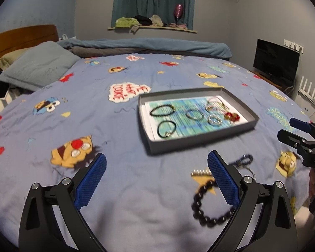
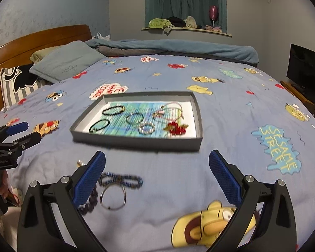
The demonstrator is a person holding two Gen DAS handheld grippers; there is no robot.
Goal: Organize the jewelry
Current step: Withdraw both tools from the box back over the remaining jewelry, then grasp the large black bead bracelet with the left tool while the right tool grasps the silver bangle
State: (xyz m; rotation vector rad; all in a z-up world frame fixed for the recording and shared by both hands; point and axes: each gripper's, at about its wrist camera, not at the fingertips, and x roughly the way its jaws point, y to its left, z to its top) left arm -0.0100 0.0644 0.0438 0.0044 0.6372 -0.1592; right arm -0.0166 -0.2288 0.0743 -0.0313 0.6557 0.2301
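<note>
Both my left gripper (image 1: 156,180) and right gripper (image 2: 157,178) have their fingers spread wide, holding nothing. The grey tray (image 2: 136,141) lies at 12 o'clock with bracelets inside. Loose at 7 o'clock: a blue beaded bracelet (image 2: 120,181), a silver ring-bangle (image 2: 113,197) and a black bead bracelet (image 1: 210,208). They overlap, so I might lift two together. The sheet (image 2: 231,126) reads "SESAME STREET".

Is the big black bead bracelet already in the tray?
No: the bead bracelet lies on the bedspread in front of the tray, beside the open left gripper.
</note>
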